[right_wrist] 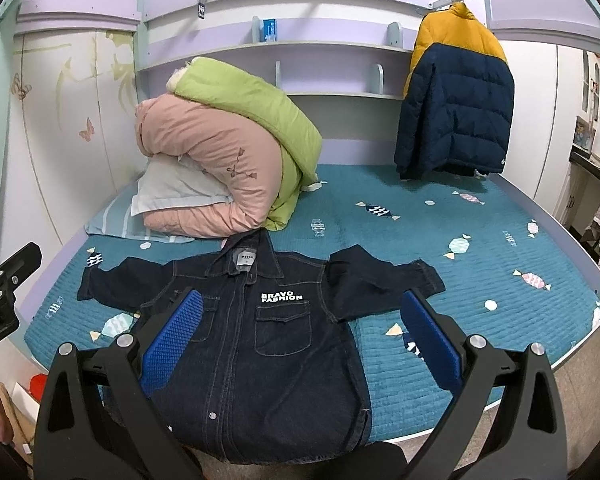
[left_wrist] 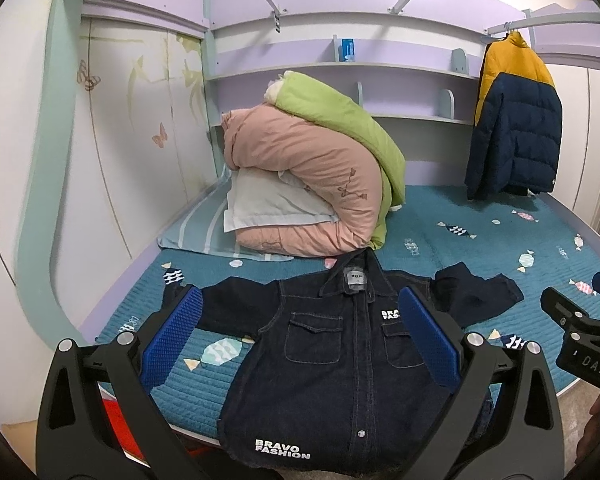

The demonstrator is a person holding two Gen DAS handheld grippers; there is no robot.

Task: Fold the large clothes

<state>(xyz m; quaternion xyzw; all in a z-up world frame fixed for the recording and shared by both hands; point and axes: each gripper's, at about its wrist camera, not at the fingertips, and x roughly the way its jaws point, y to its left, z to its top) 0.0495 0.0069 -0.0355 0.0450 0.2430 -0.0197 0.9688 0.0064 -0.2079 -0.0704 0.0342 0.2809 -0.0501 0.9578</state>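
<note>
A dark denim shirt (left_wrist: 328, 356) with white "BRAVO FASHION" print lies front up on the teal bedspread, collar away from me, hem hanging over the near bed edge. It also shows in the right wrist view (right_wrist: 260, 344). Both sleeves are spread sideways; the right sleeve (right_wrist: 380, 284) is crumpled. My left gripper (left_wrist: 300, 332) is open and empty, held above the shirt's lower body. My right gripper (right_wrist: 300, 332) is open and empty, above the shirt's right side. The right gripper also shows at the right edge of the left wrist view (left_wrist: 580, 320).
A pile of pink and green quilts (left_wrist: 320, 168) with a pillow sits at the back left of the bed (right_wrist: 480, 240). A yellow and navy puffer jacket (left_wrist: 512, 128) hangs at the back right. A wardrobe wall stands at the left. Shelves run behind.
</note>
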